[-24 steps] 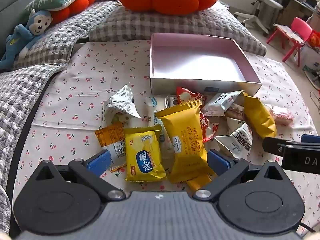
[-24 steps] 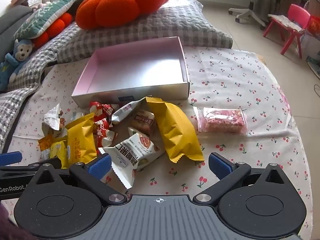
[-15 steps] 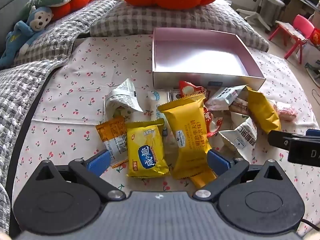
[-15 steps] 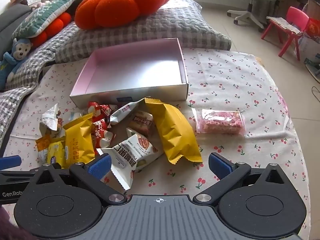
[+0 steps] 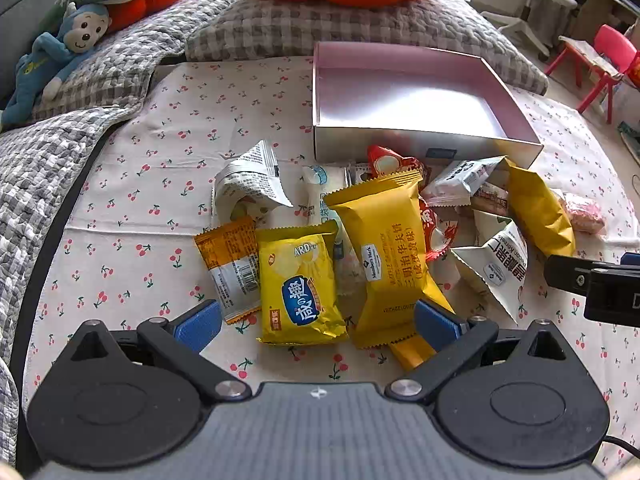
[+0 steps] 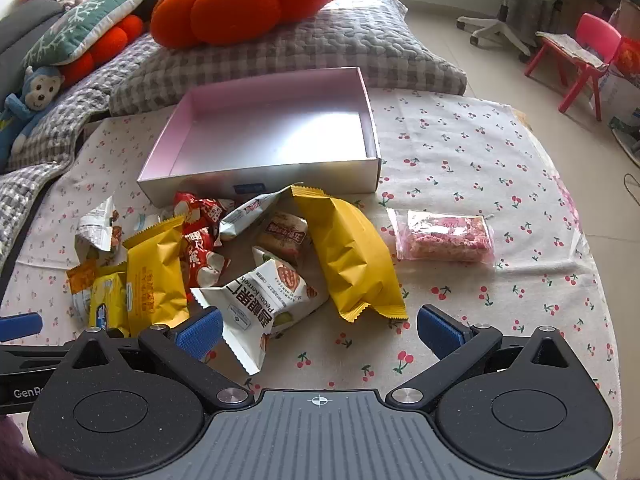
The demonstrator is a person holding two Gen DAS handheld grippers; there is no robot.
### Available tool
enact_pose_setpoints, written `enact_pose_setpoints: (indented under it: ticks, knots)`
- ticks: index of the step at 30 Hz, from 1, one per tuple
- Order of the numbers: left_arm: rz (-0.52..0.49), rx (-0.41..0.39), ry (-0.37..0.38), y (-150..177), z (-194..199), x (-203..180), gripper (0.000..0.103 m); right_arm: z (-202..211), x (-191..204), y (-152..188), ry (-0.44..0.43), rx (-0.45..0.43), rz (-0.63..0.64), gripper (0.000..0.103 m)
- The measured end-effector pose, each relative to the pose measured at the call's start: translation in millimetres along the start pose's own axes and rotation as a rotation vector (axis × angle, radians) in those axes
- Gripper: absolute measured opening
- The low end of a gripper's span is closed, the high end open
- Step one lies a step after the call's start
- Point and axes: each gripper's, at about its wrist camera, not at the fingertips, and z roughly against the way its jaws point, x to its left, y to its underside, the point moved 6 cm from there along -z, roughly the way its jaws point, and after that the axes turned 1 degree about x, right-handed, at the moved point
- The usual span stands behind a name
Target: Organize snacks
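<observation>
Both sets of tongs are spread wide and empty over the cherry-print cloth, and the snacks are all loose in a heap, none in the box yet. The left tongs [image 5: 318, 322] have the small yellow cracker packet [image 5: 298, 286] sitting right between their blue pads, just ahead, with the long yellow sandwich-biscuit packet [image 5: 386, 256] lapping onto the right-hand pad. Out ahead of that heap, beyond the far ends of the packets, waits the empty pink box [image 5: 404, 96]. Over at the right tongs [image 6: 320, 330], the white nut packet [image 6: 260, 304] pokes its serrated corner in near the left-hand pad, the crumpled yellow pouch [image 6: 352, 256] lies just ahead, and the pink bar in clear wrap [image 6: 444, 236] sits apart, ahead and to the right. How will these handle? They look light, puffed film pillows: slick, crinkly, likely to squirt sideways under a hard pinch, and the crackers inside would probably crumble. My judgement is to close across the short width of the cracker packet, near its middle or just inside a crimped end seam, gently. The pink bar looks flatter and firmer, so pinch it across its narrow sides. The heap overlaps, so expect neighbours to drag along.
</observation>
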Motion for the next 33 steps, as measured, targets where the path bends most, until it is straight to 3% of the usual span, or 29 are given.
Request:
enact_pose_setpoints:
  ticks: [33]
  knots:
    - [-0.009,-0.037,-0.006,-0.4,4.0,-8.4,0.103,5.0,-1.8,-2.9,-0.017,-0.016,-0.015,0.103]
